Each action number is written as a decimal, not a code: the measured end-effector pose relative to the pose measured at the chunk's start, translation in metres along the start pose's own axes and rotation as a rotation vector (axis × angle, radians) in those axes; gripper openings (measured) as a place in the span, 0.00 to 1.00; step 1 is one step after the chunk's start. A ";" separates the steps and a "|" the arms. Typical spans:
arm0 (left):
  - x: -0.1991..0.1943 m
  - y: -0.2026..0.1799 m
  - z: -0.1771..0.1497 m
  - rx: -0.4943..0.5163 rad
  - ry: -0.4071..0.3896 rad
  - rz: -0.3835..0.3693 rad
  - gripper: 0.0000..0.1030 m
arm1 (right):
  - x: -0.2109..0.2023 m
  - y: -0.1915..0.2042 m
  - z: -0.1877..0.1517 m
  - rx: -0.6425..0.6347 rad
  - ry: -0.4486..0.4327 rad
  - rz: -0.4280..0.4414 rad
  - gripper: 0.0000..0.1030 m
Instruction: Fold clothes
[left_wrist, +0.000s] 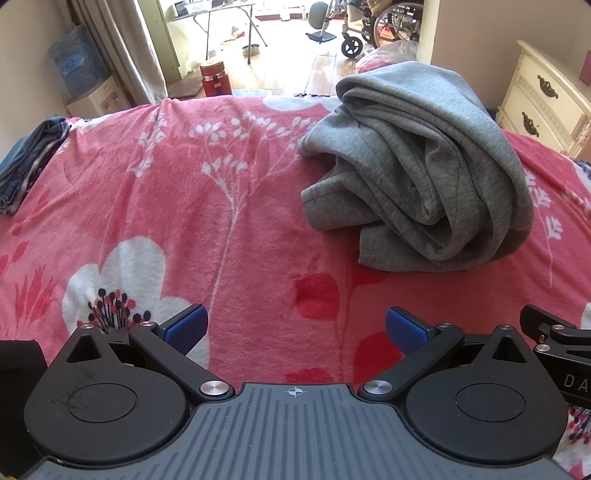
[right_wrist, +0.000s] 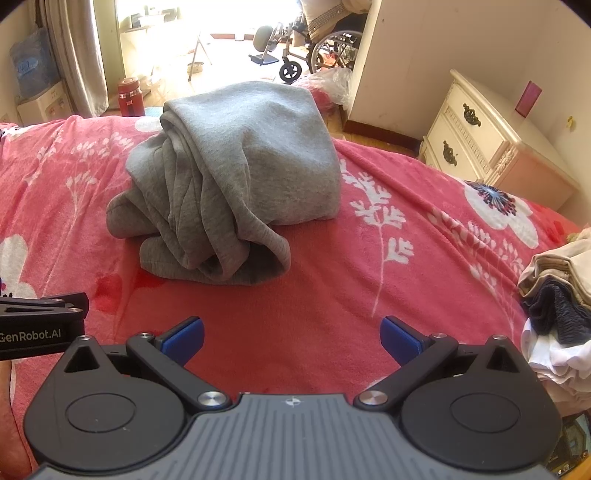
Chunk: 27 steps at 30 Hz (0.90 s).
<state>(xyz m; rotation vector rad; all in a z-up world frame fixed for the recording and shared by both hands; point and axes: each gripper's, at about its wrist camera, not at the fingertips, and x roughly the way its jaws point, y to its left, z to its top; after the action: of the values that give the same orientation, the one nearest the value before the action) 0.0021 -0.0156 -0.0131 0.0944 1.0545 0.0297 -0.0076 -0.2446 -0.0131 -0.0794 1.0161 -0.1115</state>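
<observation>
A grey sweatshirt (left_wrist: 424, 166) lies bunched in a loose heap on the pink flowered blanket (left_wrist: 184, 184); in the right wrist view the same grey sweatshirt (right_wrist: 236, 177) sits ahead and slightly left. My left gripper (left_wrist: 295, 330) is open, low over the blanket, short of the heap and to its left. Open too, my right gripper (right_wrist: 291, 338) hovers above bare blanket (right_wrist: 369, 288) in front of the heap. Nothing is between either pair of blue pads. The right gripper's body (left_wrist: 554, 332) shows at the left view's right edge.
A dark blue and plaid garment (left_wrist: 26, 166) lies at the bed's left edge. A pile of beige, navy and white clothes (right_wrist: 557, 306) sits at the right. A cream nightstand (right_wrist: 491, 140) stands beside the bed. Beyond it are a red jar (left_wrist: 216, 77) and a wheelchair (left_wrist: 384, 26).
</observation>
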 end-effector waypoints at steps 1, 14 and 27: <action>0.000 0.000 0.000 0.000 0.001 0.000 1.00 | 0.000 0.000 0.000 0.000 0.000 0.000 1.00; 0.000 0.001 -0.001 -0.003 0.002 0.004 1.00 | 0.000 0.000 -0.001 0.001 0.002 -0.001 1.00; 0.000 0.001 -0.001 -0.004 0.004 0.006 1.00 | 0.001 -0.001 0.000 0.000 0.004 -0.002 1.00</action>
<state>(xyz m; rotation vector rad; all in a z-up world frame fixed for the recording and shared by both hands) 0.0011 -0.0143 -0.0139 0.0936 1.0581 0.0370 -0.0071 -0.2453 -0.0140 -0.0799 1.0198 -0.1133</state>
